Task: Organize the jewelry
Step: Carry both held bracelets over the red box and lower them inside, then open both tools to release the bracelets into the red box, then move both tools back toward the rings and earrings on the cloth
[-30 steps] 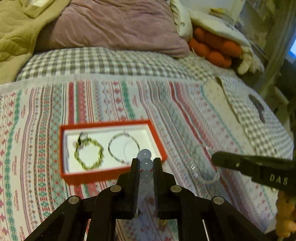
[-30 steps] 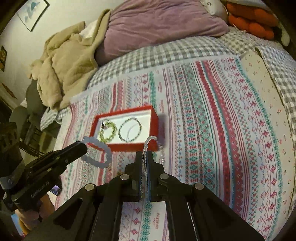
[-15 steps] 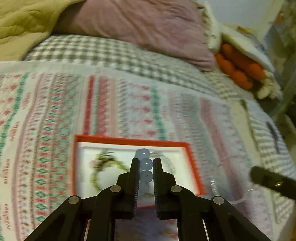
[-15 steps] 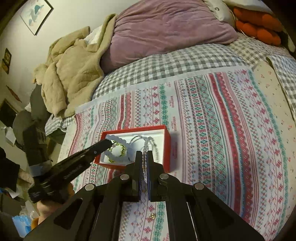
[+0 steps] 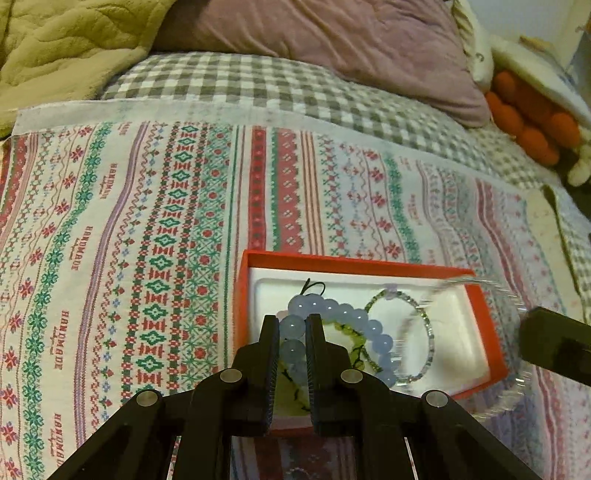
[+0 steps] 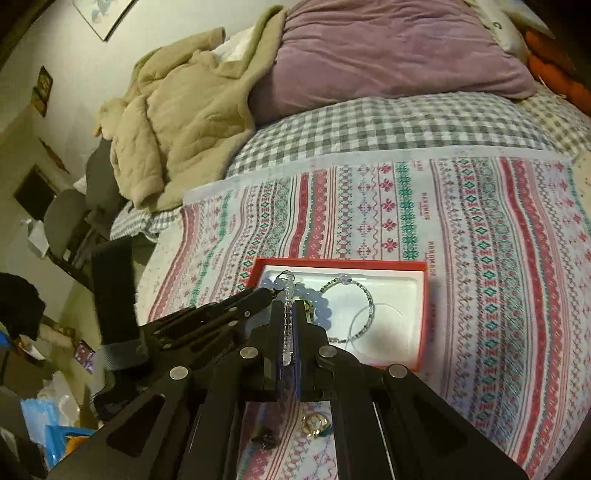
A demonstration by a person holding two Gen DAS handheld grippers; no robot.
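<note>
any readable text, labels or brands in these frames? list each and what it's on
"HANDMADE": woven repeatedly along the stripes of the patterned cloth on the bed, clearest in the left wrist view.
Small script under each "HANDMADE": too small to read.
Red box: no text visible.
Wall picture: no legible text.

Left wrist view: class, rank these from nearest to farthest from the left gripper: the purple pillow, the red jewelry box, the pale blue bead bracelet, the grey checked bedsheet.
1. Pale blue bead bracelet, clamped in the left gripper.
2. Red jewelry box, just beyond the fingertips.
3. Grey checked bedsheet, past the patterned cloth.
4. Purple pillow, at the bed's far end.
</note>
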